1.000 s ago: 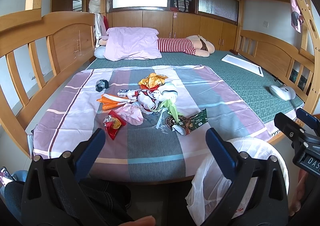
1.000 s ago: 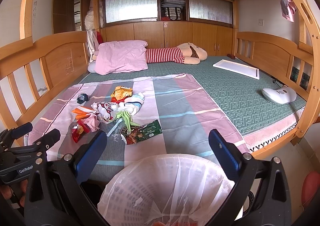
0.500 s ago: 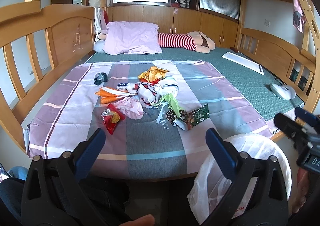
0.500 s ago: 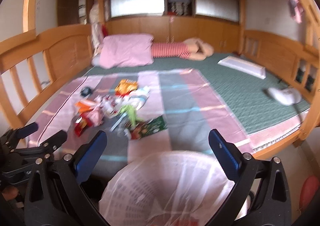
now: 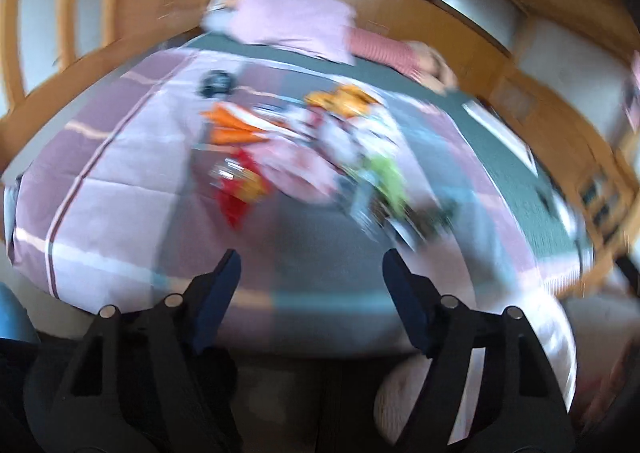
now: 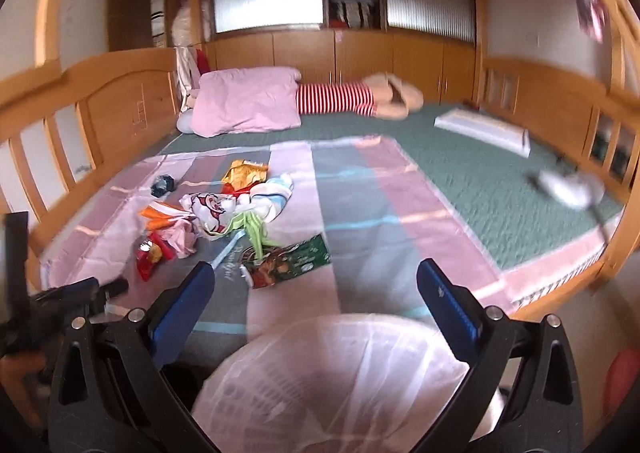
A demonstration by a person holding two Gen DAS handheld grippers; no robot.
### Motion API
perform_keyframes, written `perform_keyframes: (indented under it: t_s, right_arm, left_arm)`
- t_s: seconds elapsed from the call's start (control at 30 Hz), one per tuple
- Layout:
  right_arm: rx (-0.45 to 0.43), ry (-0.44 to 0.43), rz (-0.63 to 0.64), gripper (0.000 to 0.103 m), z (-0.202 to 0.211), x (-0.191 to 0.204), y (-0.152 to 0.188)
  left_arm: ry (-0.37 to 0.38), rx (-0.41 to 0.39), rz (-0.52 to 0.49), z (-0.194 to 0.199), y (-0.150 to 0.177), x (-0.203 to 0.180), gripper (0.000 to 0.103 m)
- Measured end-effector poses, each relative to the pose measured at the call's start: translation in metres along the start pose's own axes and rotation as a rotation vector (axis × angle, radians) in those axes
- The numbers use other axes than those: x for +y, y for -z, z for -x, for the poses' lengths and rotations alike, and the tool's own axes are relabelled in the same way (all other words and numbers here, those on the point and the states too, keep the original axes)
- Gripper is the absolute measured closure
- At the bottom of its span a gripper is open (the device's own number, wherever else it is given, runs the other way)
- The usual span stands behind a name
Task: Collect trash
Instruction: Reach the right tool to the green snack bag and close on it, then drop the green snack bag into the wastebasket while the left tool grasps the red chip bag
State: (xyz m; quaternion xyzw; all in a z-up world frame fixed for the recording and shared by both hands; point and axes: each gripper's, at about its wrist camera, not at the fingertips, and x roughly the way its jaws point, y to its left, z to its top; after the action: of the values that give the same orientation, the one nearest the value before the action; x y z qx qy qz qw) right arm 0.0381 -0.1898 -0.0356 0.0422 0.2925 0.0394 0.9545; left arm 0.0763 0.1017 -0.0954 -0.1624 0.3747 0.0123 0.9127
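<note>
On the bed's striped sheet (image 6: 360, 213) lay the trash (image 6: 224, 213), a loose heap of wrappers, well apart from both claws. Left claw (image 5: 310, 277) had just been closing, nothing between its jaws; right claw (image 6: 316, 285) likewise, parted and empty above the lined bin (image 6: 340, 385). Judgement: approach low, take one wrapper by its raised edge, avoid pinching the sheet.

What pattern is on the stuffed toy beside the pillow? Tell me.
Red and white stripes on the stuffed toy; right wrist view.
</note>
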Motion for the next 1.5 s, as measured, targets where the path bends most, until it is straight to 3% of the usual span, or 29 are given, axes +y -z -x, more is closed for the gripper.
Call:
perform_keyframes:
  t_s: [0.07,0.13,0.2,0.27,0.37,0.47,0.53,0.63,0.7,0.77,0.8,0.93,0.97,1.0,1.07,1.13,1.33,1.5]
  right_arm:
    - [0.021,0.018,-0.024,0.027,-0.006,-0.006,-0.002]
    - [0.07,0.018,-0.041,0.035,-0.02,-0.011,-0.003]
    - [0.106,0.012,-0.057,0.035,-0.032,-0.013,-0.003]
    - [0.15,0.007,-0.068,0.035,-0.048,-0.013,-0.005]
    - [0.269,-0.064,-0.11,0.035,-0.086,-0.006,-0.011]
    - [0.358,-0.13,-0.164,0.035,-0.119,0.003,-0.014]
    - [0.397,-0.133,-0.177,0.035,-0.143,0.012,-0.016]
    - [0.447,-0.124,-0.241,0.035,-0.182,0.015,-0.022]
    - [0.516,-0.129,-0.304,0.034,-0.213,0.015,-0.023]
    - [0.57,-0.105,-0.333,0.034,-0.237,0.016,-0.021]
    - [0.606,-0.09,-0.362,0.034,-0.25,0.014,-0.018]
    - [0.69,-0.045,-0.397,0.038,-0.284,0.014,-0.007]
    - [0.701,-0.03,-0.39,0.054,-0.291,0.014,-0.004]
    - [0.715,-0.03,-0.385,0.061,-0.295,0.014,-0.001]
    - [0.709,-0.053,-0.391,0.083,-0.296,0.015,0.001]
    - [0.674,-0.056,-0.364,0.09,-0.287,0.018,-0.003]
    - [0.523,-0.148,-0.322,0.092,-0.228,0.016,-0.026]
    - [0.307,-0.237,-0.245,0.092,-0.134,0.001,-0.045]
  left_arm:
    - [-0.018,0.009,0.101,-0.018,-0.026,0.03,0.029]
    - [-0.028,0.05,0.185,-0.044,-0.049,0.058,0.028]
    - [-0.047,0.098,0.257,-0.068,-0.062,0.077,0.019]
    - [-0.02,0.15,0.283,-0.093,-0.072,0.083,0.017]
    - [-0.015,0.212,0.285,-0.124,-0.073,0.087,0.016]
    - [0.048,0.283,0.366,-0.145,-0.063,0.091,0.016]
    - [0.012,0.311,0.339,-0.159,-0.061,0.089,0.018]
    - [-0.036,0.318,0.265,-0.168,-0.056,0.082,0.031]
    - [-0.035,0.308,0.205,-0.168,-0.055,0.077,0.059]
    - [-0.002,0.317,0.211,-0.168,-0.054,0.078,0.069]
    - [0.006,0.317,0.216,-0.167,-0.053,0.079,0.08]
    - [0.071,0.309,0.303,-0.159,-0.049,0.091,0.083]
    - [0.078,0.296,0.324,-0.155,-0.049,0.095,0.084]
    - [0.08,0.286,0.334,-0.151,-0.048,0.097,0.084]
    - [0.083,0.259,0.348,-0.143,-0.048,0.1,0.084]
    - [0.077,0.226,0.356,-0.133,-0.047,0.103,0.084]
    - [0.079,0.1,0.296,-0.095,-0.045,0.094,0.084]
    - [0.125,0.077,0.228,-0.079,-0.034,0.077,0.084]
